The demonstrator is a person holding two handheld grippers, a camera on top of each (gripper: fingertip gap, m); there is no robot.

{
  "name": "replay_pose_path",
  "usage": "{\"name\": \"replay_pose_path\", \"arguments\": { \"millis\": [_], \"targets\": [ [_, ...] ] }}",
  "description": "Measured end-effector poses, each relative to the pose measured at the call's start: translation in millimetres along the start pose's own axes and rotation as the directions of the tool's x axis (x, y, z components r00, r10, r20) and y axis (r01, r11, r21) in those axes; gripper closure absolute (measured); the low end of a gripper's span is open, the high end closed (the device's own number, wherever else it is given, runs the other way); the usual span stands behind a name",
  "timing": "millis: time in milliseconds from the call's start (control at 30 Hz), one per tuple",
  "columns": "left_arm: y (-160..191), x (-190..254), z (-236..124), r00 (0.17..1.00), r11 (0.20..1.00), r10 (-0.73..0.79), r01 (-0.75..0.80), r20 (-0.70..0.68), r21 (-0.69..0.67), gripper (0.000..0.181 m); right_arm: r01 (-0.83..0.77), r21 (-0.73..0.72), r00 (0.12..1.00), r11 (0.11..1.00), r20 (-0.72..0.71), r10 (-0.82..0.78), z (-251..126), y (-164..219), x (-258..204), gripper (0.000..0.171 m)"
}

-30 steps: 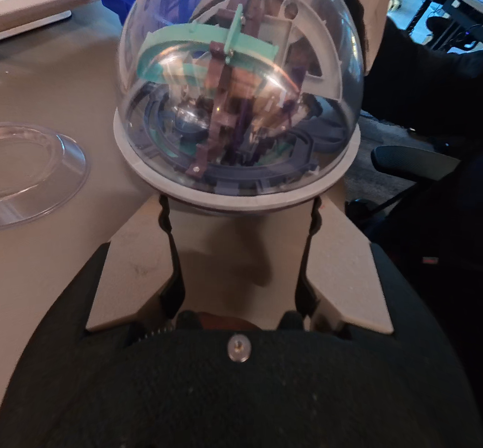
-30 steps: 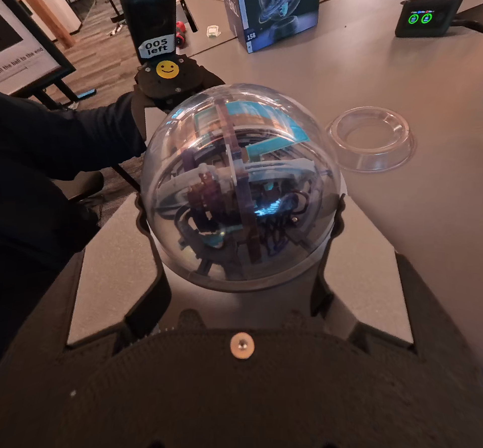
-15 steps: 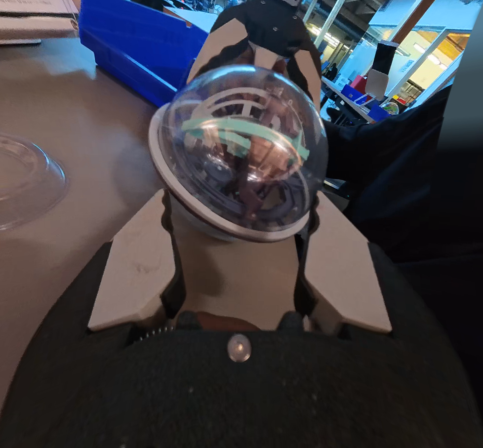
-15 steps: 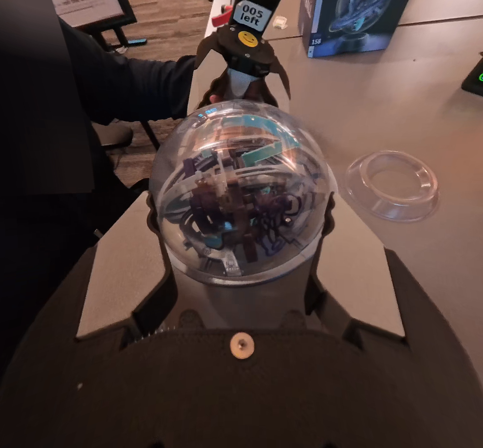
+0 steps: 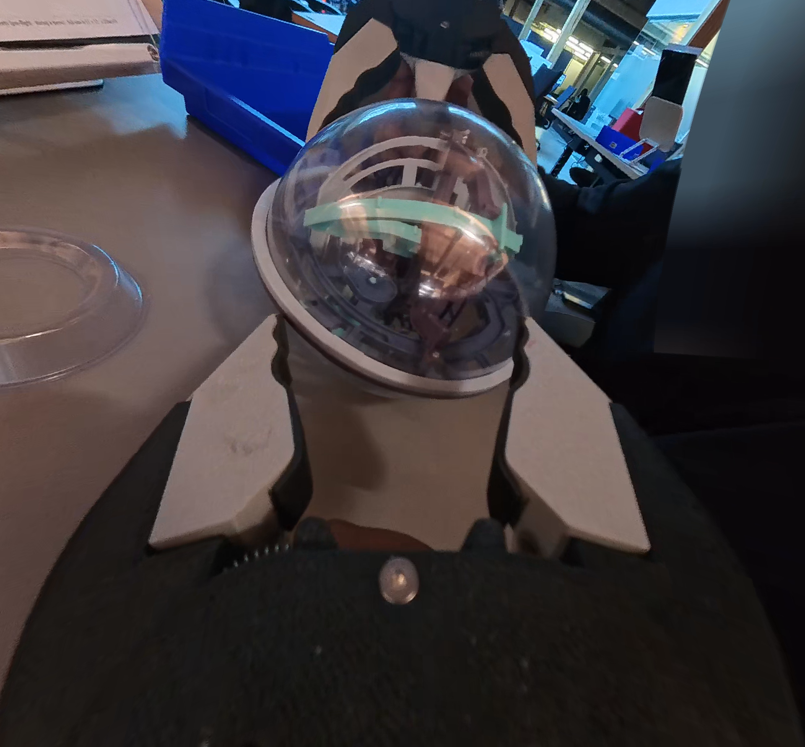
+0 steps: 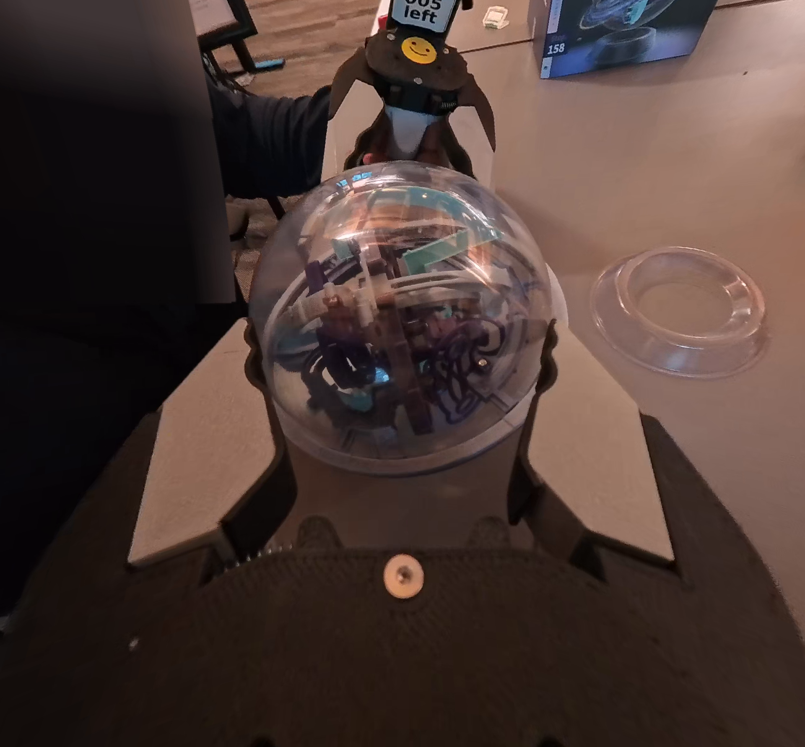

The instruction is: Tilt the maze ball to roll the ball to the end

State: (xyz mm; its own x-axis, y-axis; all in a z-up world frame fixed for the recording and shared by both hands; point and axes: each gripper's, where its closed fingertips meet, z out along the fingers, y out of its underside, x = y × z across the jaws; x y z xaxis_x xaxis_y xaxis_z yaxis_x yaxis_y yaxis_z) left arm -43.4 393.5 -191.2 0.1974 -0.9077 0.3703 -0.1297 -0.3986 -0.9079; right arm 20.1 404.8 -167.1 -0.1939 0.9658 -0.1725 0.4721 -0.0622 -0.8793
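Note:
The maze ball (image 5: 405,246) is a clear sphere with a white equator ring and teal, brown and purple tracks inside. It is held in the air over the table edge, tilted, with the ring sloping down to the right in the left wrist view. My left gripper (image 5: 398,347) is shut on its near side. My right gripper (image 6: 400,342) is shut on the opposite side of the ball (image 6: 400,312). Each gripper shows behind the ball in the other's view: the right one (image 5: 429,85) and the left one (image 6: 414,129). I cannot pick out the small steel ball inside.
A clear plastic stand ring (image 5: 52,303) lies on the grey table (image 5: 130,185), and also shows in the right wrist view (image 6: 679,312). A blue bin (image 5: 244,72) and a white box (image 5: 65,20) stand behind. The product box (image 6: 623,7) stands at the far right. A person's dark sleeve (image 6: 270,138) is at the left.
Both grippers have swung with the ball: the left view has risen from looking down to looking level, and the ball's white ring has tilted. The opposite gripper has come fully into each view.

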Motion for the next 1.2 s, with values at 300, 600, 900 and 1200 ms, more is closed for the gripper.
{"name": "replay_pose_path", "arguments": {
  "millis": [300, 600, 900, 1200],
  "targets": [
    [-2.6, -7.5, 0.6, 0.999, 0.999, -0.031, 0.03, 0.028, 0.013, 0.077, -0.147, 0.068, 0.987, 0.987, 0.07, 0.142, 0.4, 0.4, 15.3, 0.045],
    [-4.1, -8.8, 2.3, 0.999, 0.999, -0.034, 0.033, 0.037, 0.02, 0.076, -0.195, 0.098, 0.977, 0.976, 0.101, 0.185, -4.5, 1.9, 19.2, 0.045],
    [-3.1, -6.0, 3.7, 0.999, 1.0, -0.01, 0.01, 0.038, 0.012, 0.077, -0.183, 0.093, 0.979, 0.979, 0.105, 0.173, -6.8, 3.8, 15.5, 0.046],
    [-2.3, -4.9, 3.4, 0.999, 1.0, 0.01, -0.01, 0.038, 0.004, 0.078, -0.149, 0.127, 0.989, 0.981, 0.008, 0.15, -22.3, -6.9, 22.9, 0.044]
  ]
}}
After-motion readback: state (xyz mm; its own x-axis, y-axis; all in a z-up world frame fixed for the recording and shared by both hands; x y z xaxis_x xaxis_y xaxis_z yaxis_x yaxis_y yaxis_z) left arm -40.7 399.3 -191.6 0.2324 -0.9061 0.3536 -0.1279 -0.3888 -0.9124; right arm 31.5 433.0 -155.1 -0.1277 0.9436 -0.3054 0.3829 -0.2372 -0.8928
